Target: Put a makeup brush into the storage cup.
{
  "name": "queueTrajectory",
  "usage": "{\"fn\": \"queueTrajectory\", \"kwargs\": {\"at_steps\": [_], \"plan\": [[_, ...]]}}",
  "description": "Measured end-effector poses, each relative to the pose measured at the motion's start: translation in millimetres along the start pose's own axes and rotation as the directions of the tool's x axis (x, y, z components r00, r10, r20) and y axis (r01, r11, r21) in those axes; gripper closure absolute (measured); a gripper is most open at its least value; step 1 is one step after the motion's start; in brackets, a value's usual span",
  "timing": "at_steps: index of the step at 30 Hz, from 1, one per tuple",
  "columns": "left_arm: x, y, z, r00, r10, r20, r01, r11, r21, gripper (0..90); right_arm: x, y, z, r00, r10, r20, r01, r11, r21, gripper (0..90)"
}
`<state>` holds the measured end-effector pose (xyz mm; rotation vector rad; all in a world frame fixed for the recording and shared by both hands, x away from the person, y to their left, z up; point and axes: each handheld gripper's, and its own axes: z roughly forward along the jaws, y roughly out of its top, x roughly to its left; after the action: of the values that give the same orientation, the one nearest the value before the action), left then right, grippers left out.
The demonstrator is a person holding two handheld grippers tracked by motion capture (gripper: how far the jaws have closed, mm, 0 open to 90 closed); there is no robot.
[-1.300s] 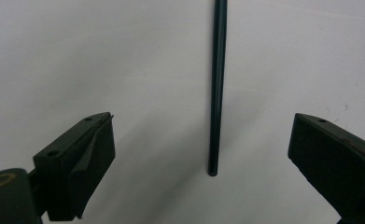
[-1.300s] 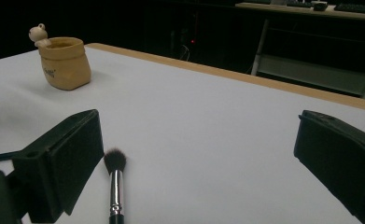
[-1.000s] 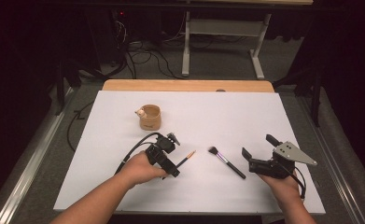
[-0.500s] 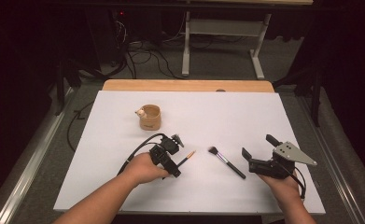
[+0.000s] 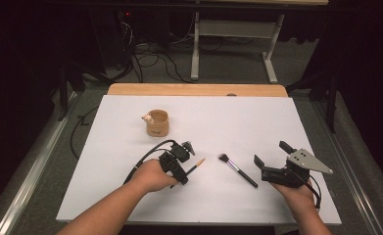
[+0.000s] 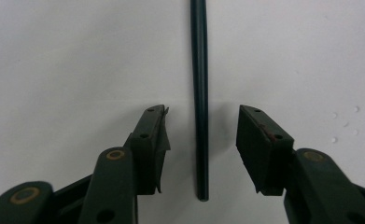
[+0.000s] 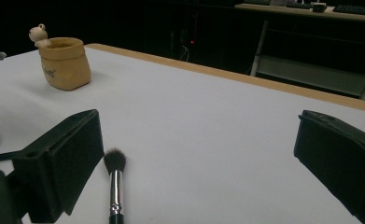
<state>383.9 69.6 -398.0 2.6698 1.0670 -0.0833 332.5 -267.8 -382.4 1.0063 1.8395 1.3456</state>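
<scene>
Closing left tool (image 6: 201,135) around slim brush handle (image 6: 199,93), jaws just narrowing, pads not yet touching. Right tool (image 7: 194,154) gaped apart. Next: pinch, lift toward cup (image 5: 157,122).

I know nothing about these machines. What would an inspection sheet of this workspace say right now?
Surface: white sheet over a wooden table.
Job's things: thin dark-handled brush lying flat; black-handled makeup brush with silver ferrule; tan pouch-shaped holder with a small figure.
Clutter: nothing seen.
Grippers: left gripper has just been closing, the thin brush between its jaws, untouched; right gripper open, beside the makeup brush.
Cables: black cable trailing from the left gripper.
Surroundings: dark room, metal frame, floor wires.
</scene>
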Motion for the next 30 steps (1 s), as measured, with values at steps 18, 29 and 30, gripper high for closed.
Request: {"fn": "queueTrajectory", "kwargs": {"at_steps": [18,29,30], "plan": [[-5.0,4.7,1.3,0.9956,0.070,-0.062,-0.067,0.9963,0.054,70.7,0.0,-0.1,-0.2,1.0000,0.005,0.000,-0.005,1.000,0.001,3.0],[-2.1,8.8,1.4,0.9959,0.067,-0.060,-0.062,0.9945,0.084,74.5,0.0,0.1,-0.3,1.0000,0.003,0.001,-0.003,1.000,-0.001,3.0],[-2.1,8.8,1.4,0.9959,0.067,-0.060,-0.062,0.9945,0.084,74.9,0.0,0.1,-0.3,1.0000,0.003,0.001,-0.003,1.000,-0.001,3.0]]}}
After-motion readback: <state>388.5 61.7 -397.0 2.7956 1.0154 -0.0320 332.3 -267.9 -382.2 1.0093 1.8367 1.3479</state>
